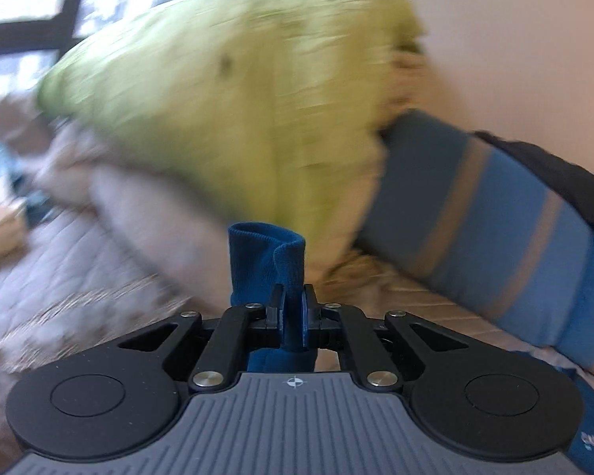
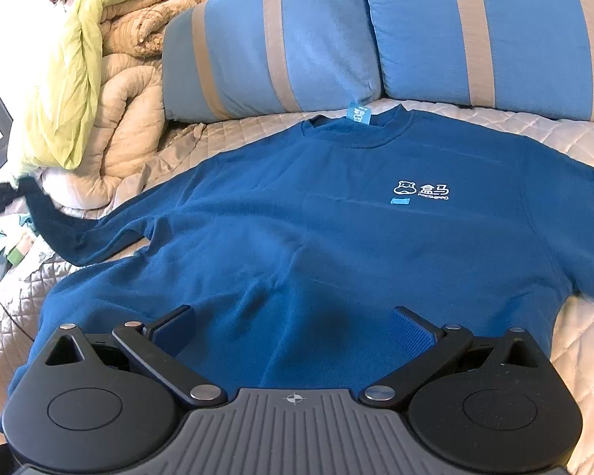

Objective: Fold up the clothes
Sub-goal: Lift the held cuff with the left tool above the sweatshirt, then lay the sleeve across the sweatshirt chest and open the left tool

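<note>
A: Blue sweatshirt (image 2: 297, 213) lies chest-up on the bed (image 2: 574, 340), sleeve (image 2: 79, 233) stretched out sideways.

B: Your left tongs (image 1: 293, 308) pinch its cuff (image 1: 265, 261); carry it flat across the chest. Right tongs (image 2: 293, 328) hover spread, empty.

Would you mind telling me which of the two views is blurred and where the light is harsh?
Left wrist view: background smeared by motion blur, only the left gripper and the pinched blue sleeve sharp. Right wrist view: sharp on the blue sweatshirt, bedspread overexposed at right.
</note>
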### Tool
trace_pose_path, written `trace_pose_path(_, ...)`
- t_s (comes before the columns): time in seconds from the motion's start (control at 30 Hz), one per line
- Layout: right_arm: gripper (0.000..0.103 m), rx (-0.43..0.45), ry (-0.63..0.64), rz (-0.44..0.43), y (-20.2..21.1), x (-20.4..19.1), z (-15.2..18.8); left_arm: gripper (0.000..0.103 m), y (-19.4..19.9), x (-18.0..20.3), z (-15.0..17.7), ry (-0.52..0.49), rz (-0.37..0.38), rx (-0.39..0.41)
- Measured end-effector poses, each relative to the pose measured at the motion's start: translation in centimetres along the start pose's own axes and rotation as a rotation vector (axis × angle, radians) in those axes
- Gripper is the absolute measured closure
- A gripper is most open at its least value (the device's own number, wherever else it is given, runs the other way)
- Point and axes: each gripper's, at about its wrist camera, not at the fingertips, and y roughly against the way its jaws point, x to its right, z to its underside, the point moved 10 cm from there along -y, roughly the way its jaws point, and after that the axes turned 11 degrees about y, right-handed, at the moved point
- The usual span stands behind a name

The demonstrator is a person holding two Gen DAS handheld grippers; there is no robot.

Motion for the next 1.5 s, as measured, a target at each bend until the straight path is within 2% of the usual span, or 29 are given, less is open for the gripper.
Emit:
trace_pose_path(0.2,0.0,0.009,-0.01,-0.005,0.1,0.2,0.0,0.095,-0.1,9.2,0.4,-0.156,0.13,0.014)
trace_pose_path(0.47,0.0,0.019,-0.039,-0.02,0.2,0.5,0.0,0.095,0.7,19.0,2.3,-0.347,0.278,0.029)
trace_pose_path(0.83,0.0,0.023,-0.039,-0.028,0.0,0.5,-0.1,0.095,3.9,30.8,6.4,-0.473,0.5,0.002)
trace_pose_path(1.03,0.0,0.031,-0.051,-0.035,0.1,0.7,-0.1,0.094,6.9,37.6,10.5,-0.555,0.645,-0.026)
trace_pose_path(1.13,0.0,0.034,-0.057,-0.036,0.1,0.8,-0.2,0.092,8.6,40.5,13.3,-0.574,0.74,-0.084)
trace_pose_path(1.23,0.0,0.036,-0.064,-0.033,0.2,0.9,-0.1,0.068,9.5,42.2,15.3,-0.601,0.8,-0.133)
trace_pose_path(1.27,0.0,0.037,-0.066,-0.032,0.3,1.0,-0.1,0.063,9.6,42.4,15.7,-0.607,0.808,-0.137)
trace_pose_path(1.4,0.0,0.039,-0.067,-0.028,0.4,1.0,-0.1,0.06,9.5,41.1,15.7,-0.601,0.806,-0.153)
trace_pose_path(1.5,0.0,0.036,-0.062,-0.022,0.3,0.9,-0.1,0.053,9.1,38.7,14.9,-0.582,0.779,-0.159)
